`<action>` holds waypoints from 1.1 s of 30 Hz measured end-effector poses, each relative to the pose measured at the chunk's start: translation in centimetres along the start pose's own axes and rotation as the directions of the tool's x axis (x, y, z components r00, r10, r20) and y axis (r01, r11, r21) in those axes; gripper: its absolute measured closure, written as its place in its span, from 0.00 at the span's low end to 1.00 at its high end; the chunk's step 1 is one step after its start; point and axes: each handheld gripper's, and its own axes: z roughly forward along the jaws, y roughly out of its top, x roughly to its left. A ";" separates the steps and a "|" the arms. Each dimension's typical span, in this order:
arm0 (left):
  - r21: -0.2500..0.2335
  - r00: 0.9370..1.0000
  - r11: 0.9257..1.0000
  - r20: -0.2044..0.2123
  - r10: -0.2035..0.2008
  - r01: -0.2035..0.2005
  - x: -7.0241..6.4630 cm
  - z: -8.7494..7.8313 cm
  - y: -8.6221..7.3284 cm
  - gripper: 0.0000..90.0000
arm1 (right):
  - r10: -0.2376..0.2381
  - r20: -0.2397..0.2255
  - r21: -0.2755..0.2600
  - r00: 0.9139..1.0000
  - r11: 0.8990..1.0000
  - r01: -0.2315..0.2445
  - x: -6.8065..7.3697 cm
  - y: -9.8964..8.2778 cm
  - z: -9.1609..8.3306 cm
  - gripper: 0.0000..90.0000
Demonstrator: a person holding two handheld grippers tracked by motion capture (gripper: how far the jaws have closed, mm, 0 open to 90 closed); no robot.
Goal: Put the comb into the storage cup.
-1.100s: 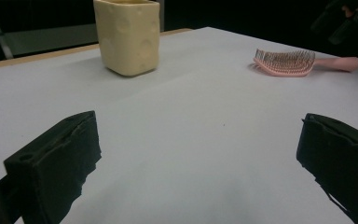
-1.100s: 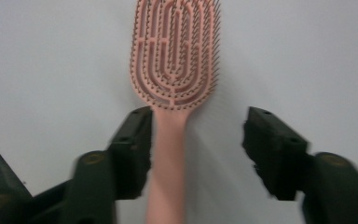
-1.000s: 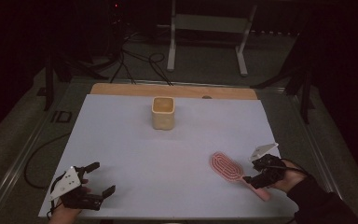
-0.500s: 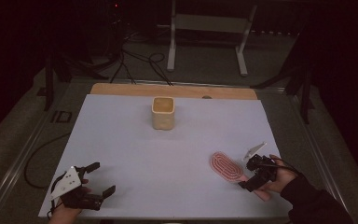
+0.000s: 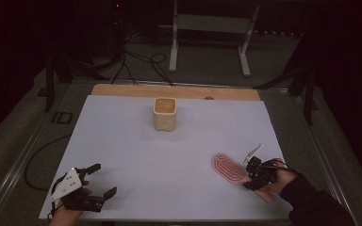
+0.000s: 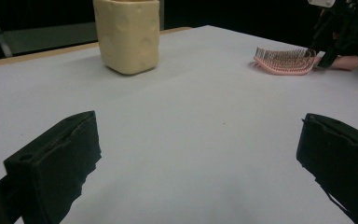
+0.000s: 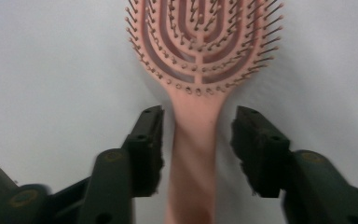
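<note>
A pink hairbrush [image 5: 231, 168] is seen lying flat on a white table [image 5: 169, 155], bristles up, well away from the cream square cup [image 5: 165, 113] standing upright at the far middle, and off to that cup's near right. Its long axis runs on a slant: the oval head points back toward the cup, the handle [image 7: 193, 154] away from it, toward the near right corner.

The right gripper [image 7: 196, 149] is set astride the handle just below the head. Its jaws have just been closing; a slim gap is seen on each side, so the handle is bracketed, not yet pinched.

The brush is judged light and stiff, of smooth plastic that may slip; the slotted head and thin bristles would bend, so the narrow neck is the best place to be gripped.

The left gripper [image 6: 200, 154] is held low, nearer than the cup and to its left, jaws spread wide and empty.
</note>
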 end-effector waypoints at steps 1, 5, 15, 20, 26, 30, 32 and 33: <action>0.000 1.000 1.000 0.000 0.002 -0.002 0.0 0.0 0.0 0.00 | 0.000 0.001 0.004 1.000 1.000 0.000 0.1 0.1 0.1 0.64; 0.001 1.000 1.000 0.000 -0.002 0.002 0.0 0.0 0.0 0.00 | 0.002 0.011 0.027 1.000 1.000 -0.002 0.2 0.5 0.2 0.68; 0.001 1.000 1.000 0.000 -0.004 0.004 0.1 0.0 0.0 0.00 | 0.003 0.038 0.056 0.999 0.998 -0.005 0.5 1.1 0.7 0.73; 0.003 1.000 1.000 0.000 -0.001 0.001 0.1 0.0 0.0 0.00 | 0.016 0.040 0.057 0.999 0.998 -0.018 0.6 1.0 0.9 0.74; 0.003 1.000 1.000 0.001 -0.008 0.008 0.1 0.1 -0.1 0.00 | 0.022 0.045 0.039 0.999 0.999 -0.024 0.7 0.8 0.9 0.77; 0.004 1.000 1.000 -0.001 -0.006 0.006 0.1 0.1 0.0 0.00 | 0.030 0.051 0.007 0.998 1.000 -0.031 0.8 0.6 0.8 0.78; 0.003 1.000 1.000 -0.001 -0.009 0.009 0.1 0.1 -0.1 0.00 | 0.041 0.052 -0.010 0.998 0.999 -0.040 0.7 0.6 0.8 0.78; 0.004 1.000 1.000 -0.001 -0.011 0.011 0.1 0.1 -0.1 0.00 | 0.051 0.047 -0.022 0.998 0.998 -0.050 0.6 0.6 0.7 0.78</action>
